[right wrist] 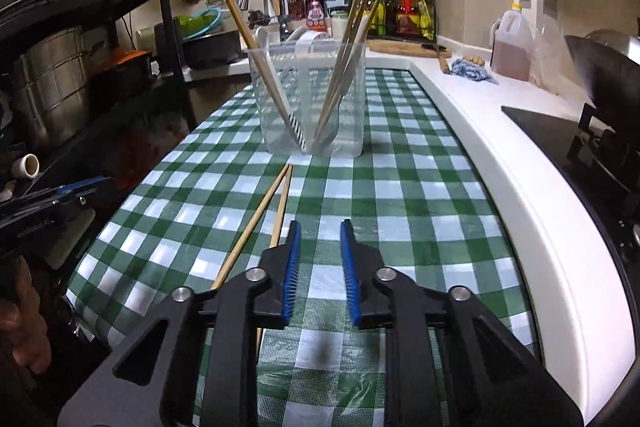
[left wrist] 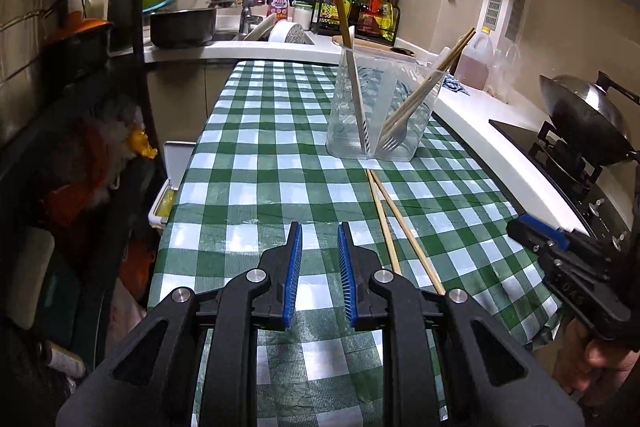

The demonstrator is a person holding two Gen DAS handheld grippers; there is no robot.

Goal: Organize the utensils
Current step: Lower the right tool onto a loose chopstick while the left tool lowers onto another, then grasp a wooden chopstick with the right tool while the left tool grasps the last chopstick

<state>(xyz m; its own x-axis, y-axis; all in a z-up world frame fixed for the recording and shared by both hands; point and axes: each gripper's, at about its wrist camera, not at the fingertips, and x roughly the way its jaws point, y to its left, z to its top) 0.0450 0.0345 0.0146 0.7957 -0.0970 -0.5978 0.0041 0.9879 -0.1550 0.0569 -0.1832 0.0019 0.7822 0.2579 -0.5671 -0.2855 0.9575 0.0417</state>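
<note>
Two loose wooden chopsticks [left wrist: 396, 223] [right wrist: 260, 215] lie crossed on the green checked tablecloth [left wrist: 260, 147] [right wrist: 400, 187], in front of a clear plastic holder [left wrist: 384, 107] [right wrist: 312, 99]. The holder has a fork [left wrist: 394, 141], several chopsticks [left wrist: 432, 79] and a white-handled utensil [left wrist: 356, 95] leaning in it. My left gripper [left wrist: 319, 227] hovers low over the cloth just left of the loose chopsticks, jaws narrowly apart and empty. My right gripper [right wrist: 320, 225] sits just right of them, also narrowly apart with nothing between its blue pads.
A white counter [right wrist: 500, 147] runs along the right with a wok [left wrist: 584, 115] on the stove, an oil jug [right wrist: 512, 43] and a blue cloth [right wrist: 472, 69]. The sink and spice rack [left wrist: 360, 3] are behind. A black shelf of pots [right wrist: 52, 83] lines the left.
</note>
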